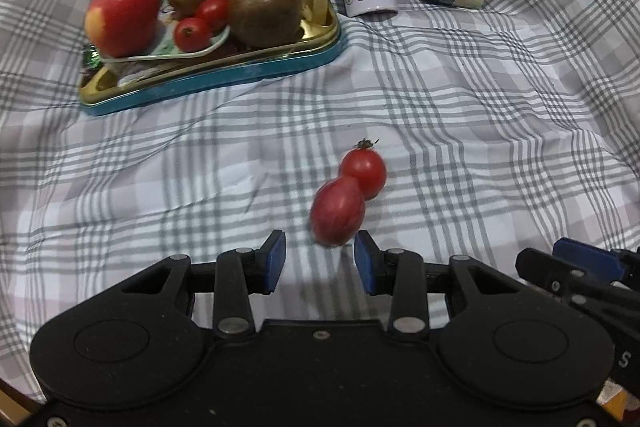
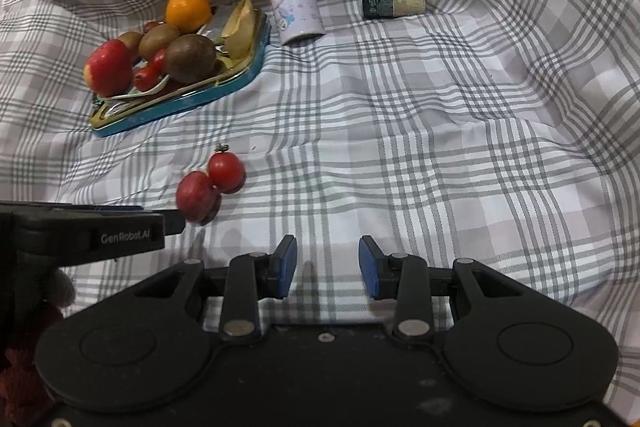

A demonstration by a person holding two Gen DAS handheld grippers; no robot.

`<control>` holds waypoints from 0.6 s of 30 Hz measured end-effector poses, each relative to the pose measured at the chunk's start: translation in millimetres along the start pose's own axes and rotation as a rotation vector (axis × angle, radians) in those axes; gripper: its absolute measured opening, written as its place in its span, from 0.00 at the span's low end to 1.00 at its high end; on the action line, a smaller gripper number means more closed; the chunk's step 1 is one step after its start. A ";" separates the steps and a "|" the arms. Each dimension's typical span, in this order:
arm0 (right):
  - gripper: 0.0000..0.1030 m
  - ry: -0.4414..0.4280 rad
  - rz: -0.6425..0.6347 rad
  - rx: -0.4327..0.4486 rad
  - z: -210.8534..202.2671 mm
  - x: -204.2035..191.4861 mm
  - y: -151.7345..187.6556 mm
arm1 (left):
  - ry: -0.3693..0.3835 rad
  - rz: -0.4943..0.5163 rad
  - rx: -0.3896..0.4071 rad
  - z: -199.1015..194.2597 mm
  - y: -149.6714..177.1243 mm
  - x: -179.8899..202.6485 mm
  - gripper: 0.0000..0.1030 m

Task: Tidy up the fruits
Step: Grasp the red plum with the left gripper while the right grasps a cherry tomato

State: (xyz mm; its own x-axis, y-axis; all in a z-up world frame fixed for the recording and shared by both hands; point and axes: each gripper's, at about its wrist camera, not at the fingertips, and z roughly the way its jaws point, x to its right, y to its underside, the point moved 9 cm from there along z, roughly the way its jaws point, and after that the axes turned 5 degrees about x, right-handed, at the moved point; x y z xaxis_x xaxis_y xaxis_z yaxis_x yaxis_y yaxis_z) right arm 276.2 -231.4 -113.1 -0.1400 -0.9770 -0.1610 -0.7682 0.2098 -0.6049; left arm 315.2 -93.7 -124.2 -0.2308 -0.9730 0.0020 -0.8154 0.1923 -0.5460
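Left gripper [image 1: 320, 261] fingers parted, seemingly empty | red fruit [image 1: 338, 211] just ahead | right gripper [image 2: 328, 267] parted, empty

Home: bed with checked sheet [image 2: 400, 147]

The left hand-held gripper [image 1: 320, 261] and the right hand-held gripper [image 2: 328, 267] look alike: matte black bodies with two round raised discs, black linkage arms pinned by silver rivets and small screws, and blue pads [image 1: 276, 259] lining the fingers. One side bar carries pale lettering reading "GenRobot.AI".
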 end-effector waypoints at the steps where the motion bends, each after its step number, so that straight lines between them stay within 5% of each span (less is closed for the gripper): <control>1: 0.37 0.001 0.001 -0.001 1.7 1.0 -0.6 | 0.003 0.001 0.000 2.5 -1.1 1.1 0.45; 18: 0.37 0.011 -0.003 -0.028 20.0 -0.2 -4.2 | 0.027 -0.050 0.003 27.1 -7.6 -9.3 0.41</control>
State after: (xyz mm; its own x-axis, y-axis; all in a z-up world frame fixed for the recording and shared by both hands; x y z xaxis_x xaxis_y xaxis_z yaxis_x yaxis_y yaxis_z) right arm 291.9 -231.2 -126.2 -0.1442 -0.9781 -0.1502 -0.7857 0.2055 -0.5834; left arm 338.0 -89.6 -142.7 -0.2042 -0.9776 0.0514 -0.8248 0.1436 -0.5469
